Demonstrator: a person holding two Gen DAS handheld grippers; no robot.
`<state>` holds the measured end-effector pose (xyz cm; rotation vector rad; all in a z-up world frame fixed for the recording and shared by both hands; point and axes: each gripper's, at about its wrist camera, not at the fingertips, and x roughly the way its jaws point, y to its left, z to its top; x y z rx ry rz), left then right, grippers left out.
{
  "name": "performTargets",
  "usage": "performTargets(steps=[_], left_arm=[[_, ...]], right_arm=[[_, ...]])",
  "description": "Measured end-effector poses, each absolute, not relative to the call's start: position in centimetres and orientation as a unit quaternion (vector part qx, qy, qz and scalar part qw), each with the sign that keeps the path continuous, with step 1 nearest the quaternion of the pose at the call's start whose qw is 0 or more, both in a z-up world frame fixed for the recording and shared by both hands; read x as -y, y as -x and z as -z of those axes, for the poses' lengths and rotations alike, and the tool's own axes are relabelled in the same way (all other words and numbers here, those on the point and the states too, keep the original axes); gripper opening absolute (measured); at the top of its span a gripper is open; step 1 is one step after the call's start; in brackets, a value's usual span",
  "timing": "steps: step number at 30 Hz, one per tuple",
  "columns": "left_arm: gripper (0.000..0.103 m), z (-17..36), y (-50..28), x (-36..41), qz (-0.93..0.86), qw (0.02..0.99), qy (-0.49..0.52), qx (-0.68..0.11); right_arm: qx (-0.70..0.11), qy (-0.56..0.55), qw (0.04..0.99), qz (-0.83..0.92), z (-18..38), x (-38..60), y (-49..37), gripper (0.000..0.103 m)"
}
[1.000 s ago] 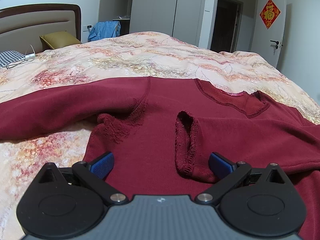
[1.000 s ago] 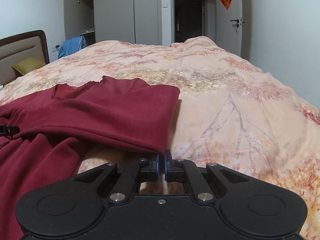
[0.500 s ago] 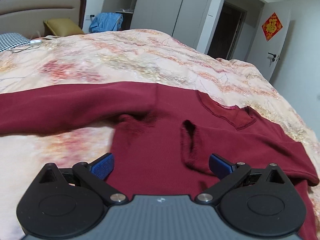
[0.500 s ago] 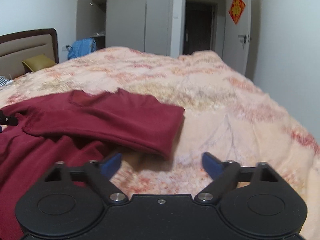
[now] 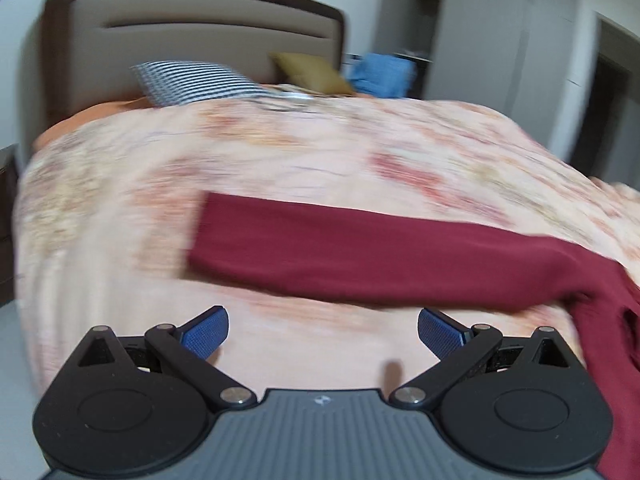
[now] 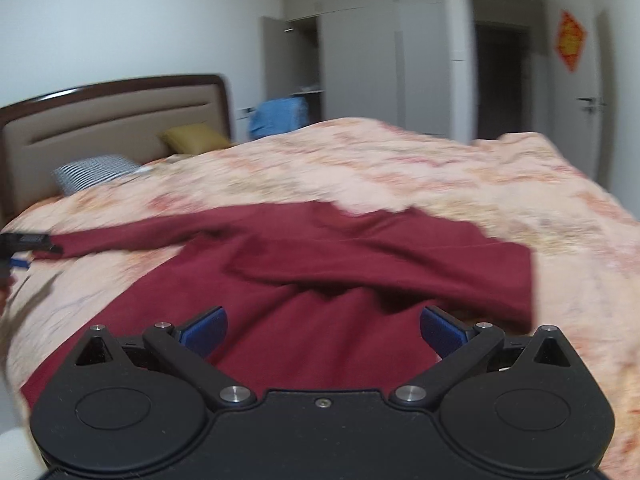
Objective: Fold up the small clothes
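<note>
A dark red long-sleeved top [image 6: 320, 280] lies on the floral bedspread [image 6: 440, 168]. In the left wrist view its left sleeve [image 5: 360, 256] stretches straight out across the bed. My left gripper [image 5: 322, 330] is open and empty, just in front of that sleeve. In the right wrist view the right sleeve [image 6: 420, 264] lies folded across the body. My right gripper [image 6: 324, 330] is open and empty, above the lower body of the top. The left gripper's tip [image 6: 24, 244] shows at the far left by the sleeve end. Both views are motion-blurred.
The headboard [image 5: 200, 36] stands at the back with a striped pillow [image 5: 192, 82] and a mustard cushion [image 5: 312, 72]. A blue garment [image 6: 280, 116] hangs by the grey wardrobe [image 6: 360, 60]. The door [image 6: 576, 100] is at the right.
My left gripper has swung left from the top's body to the outstretched left sleeve. My right gripper has opened, let go of the right sleeve and turned left over the body.
</note>
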<state>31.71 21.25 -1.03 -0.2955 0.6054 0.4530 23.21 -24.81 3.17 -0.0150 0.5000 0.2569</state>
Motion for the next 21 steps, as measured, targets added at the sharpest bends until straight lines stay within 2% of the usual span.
performTargets(steps=[5,10,12,17,21], left_arm=[[0.101,1.8,-31.6,-25.9,-0.271,0.897,0.210,-0.278],[0.073,2.4,-31.9,-28.4,-0.313,0.882,0.252,-0.246],[0.045,2.3,-32.3,-28.6,-0.321,0.884,0.245,-0.237],[0.009,1.7,-33.0,-29.1,-0.316,0.888,0.245,-0.227],[0.006,0.4,-33.4,-28.7,-0.310,0.901,0.211,-0.219]], right_arm=[[-0.256,0.074,0.950,-0.160,-1.3,20.1,-22.1,0.102],[-0.244,0.118,0.945,-0.182,-0.1,17.4,-20.8,0.102],[-0.241,0.127,0.944,-0.187,0.1,17.0,-20.7,0.102],[-0.250,0.112,0.944,-0.182,0.6,17.3,-21.3,0.102],[-0.250,0.099,0.947,-0.173,0.6,18.2,-21.7,0.102]])
